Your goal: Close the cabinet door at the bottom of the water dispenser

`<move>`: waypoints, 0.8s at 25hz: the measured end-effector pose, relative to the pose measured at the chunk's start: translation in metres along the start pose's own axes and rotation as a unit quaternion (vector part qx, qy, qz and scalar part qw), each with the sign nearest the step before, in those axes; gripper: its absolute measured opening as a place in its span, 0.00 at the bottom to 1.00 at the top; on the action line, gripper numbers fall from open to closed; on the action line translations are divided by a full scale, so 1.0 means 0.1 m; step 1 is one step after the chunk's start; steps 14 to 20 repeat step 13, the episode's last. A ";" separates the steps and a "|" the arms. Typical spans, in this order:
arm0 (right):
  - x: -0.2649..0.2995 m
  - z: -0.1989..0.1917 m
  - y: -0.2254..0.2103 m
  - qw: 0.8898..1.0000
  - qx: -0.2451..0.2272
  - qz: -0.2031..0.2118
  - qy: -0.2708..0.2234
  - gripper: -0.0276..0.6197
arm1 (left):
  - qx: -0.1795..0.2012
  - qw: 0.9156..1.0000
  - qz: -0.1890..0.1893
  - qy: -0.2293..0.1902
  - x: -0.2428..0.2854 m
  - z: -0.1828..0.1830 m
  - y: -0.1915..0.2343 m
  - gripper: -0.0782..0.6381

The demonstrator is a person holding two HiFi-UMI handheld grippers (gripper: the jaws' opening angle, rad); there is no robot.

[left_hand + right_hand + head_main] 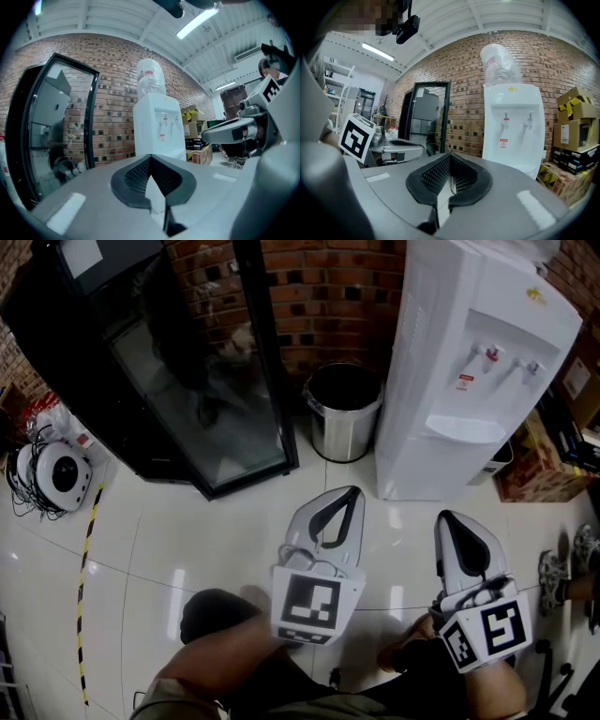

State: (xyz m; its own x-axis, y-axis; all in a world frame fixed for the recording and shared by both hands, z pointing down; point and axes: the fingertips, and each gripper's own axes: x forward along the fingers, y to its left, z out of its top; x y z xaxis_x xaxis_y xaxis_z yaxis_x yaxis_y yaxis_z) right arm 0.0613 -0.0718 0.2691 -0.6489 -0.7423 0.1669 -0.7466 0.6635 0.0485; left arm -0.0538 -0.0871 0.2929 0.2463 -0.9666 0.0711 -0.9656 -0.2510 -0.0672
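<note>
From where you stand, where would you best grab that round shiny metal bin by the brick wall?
The round shiny metal bin stands upright and open, its body seemingly too wide for the jaws. I'd take its thin top rim, coming down from above, one jaw inside.

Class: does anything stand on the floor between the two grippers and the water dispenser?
Nothing visible: bare floor lies between the left gripper, the right gripper and the water dispenser; the metal bin stands beside it, clear of the way.
</note>
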 end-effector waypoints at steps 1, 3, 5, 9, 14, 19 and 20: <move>0.01 -0.01 -0.01 1.000 -0.001 -0.001 0.001 0.06 | -0.001 1.000 -0.001 0.000 0.02 0.00 0.00 0.11; 0.03 -0.02 -0.04 1.000 -0.001 -0.004 0.003 0.06 | -0.002 1.000 -0.005 -0.002 0.06 0.01 0.00 0.11; 0.05 -0.05 -0.06 1.000 -0.003 -0.008 0.006 0.06 | -0.002 1.000 -0.008 -0.004 0.10 0.02 -0.01 0.11; 0.10 -0.08 -0.10 1.000 -0.004 -0.011 0.013 0.06 | -0.007 1.000 -0.015 -0.005 0.17 0.03 -0.02 0.11; 0.15 -0.10 -0.11 1.000 -0.005 -0.013 0.014 0.06 | 0.000 1.000 -0.021 -0.009 0.21 0.07 -0.01 0.11; 0.15 -0.10 -0.11 1.000 -0.005 -0.013 0.014 0.06 | 0.000 1.000 -0.021 -0.009 0.21 0.07 -0.01 0.11; 0.15 -0.10 -0.11 1.000 -0.005 -0.013 0.014 0.06 | 0.000 1.000 -0.021 -0.009 0.21 0.07 -0.01 0.11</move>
